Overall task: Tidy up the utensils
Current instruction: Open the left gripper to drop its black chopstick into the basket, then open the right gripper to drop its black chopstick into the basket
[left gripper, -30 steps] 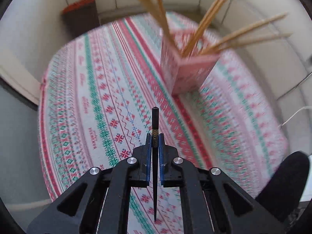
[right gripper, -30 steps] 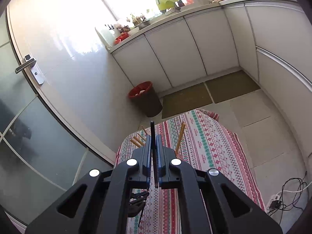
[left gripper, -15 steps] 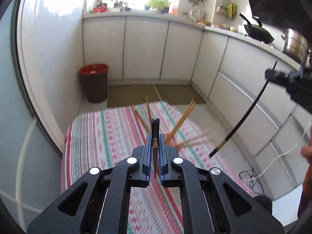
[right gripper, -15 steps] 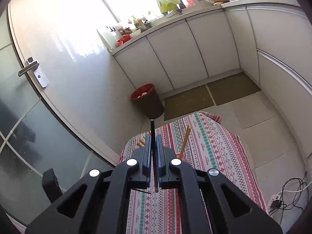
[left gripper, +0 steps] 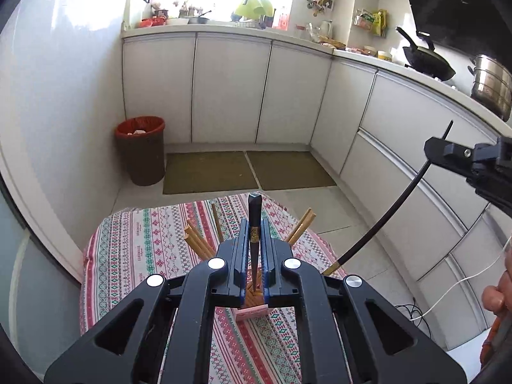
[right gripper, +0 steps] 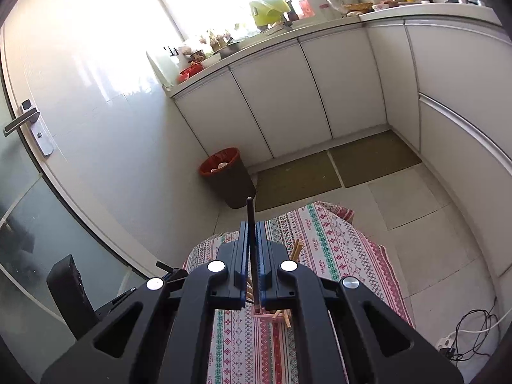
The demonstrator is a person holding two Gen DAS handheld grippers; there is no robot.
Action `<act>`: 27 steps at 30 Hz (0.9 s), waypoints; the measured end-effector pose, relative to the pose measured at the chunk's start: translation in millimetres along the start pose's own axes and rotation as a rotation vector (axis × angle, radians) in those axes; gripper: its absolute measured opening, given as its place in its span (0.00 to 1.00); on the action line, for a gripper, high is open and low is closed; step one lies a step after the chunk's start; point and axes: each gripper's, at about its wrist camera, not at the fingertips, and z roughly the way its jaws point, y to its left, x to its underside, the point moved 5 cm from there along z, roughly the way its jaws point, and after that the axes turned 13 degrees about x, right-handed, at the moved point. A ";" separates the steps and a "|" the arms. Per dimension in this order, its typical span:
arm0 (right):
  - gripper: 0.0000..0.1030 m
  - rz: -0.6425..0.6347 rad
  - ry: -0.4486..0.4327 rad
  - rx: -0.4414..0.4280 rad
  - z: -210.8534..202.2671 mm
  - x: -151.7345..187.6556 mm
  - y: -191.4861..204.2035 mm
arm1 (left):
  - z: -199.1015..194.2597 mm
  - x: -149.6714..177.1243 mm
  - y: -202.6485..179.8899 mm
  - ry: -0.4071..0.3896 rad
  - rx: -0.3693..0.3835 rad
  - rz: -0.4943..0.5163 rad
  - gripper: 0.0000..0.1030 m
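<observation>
- Black chopstick is standing upright between the fingers of the left gripper, which is clamping it narrowly; its lower tip is pointing into the pink holder just below.
- A second black chopstick is being pinched in the same way by the right gripper, above the same holder.
- The holder is standing on the patterned tablecloth, in the near middle, with bamboo chopsticks fanning out of it.
- I judge the insertion step is in hand: each dark stick is needing a straight descent into the holder, then a release.
- Compared with one second ago, the left camera is now looking level at the far cabinets, not down on the cloth, and the holder is lying under the fingers.
- The red bin is standing far left on the floor.
</observation>
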 end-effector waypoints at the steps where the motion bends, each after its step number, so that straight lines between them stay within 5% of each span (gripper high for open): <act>1: 0.05 0.002 0.002 0.002 3.9 -0.7 -1.2 | 4.2 2.5 2.5 0.005 0.002 -0.005 0.06; 6: 0.05 0.007 0.018 0.013 22.8 -0.1 -1.9 | 26.8 17.3 8.7 0.051 -0.009 -0.004 0.07; 9: 0.05 -0.003 0.022 0.024 30.0 1.7 1.0 | 21.9 20.3 10.8 0.021 0.002 -0.020 0.39; 10: 0.05 -0.008 0.021 0.028 32.0 1.8 2.7 | 16.9 18.5 11.1 -0.002 0.008 -0.030 0.42; 18: 0.05 -0.041 0.019 0.056 43.3 7.0 17.0 | -21.7 7.1 19.9 -0.124 -0.021 -0.078 0.41; 27: 0.05 -0.089 0.023 0.109 73.1 20.1 29.4 | -24.5 13.3 42.2 -0.123 -0.050 -0.124 0.44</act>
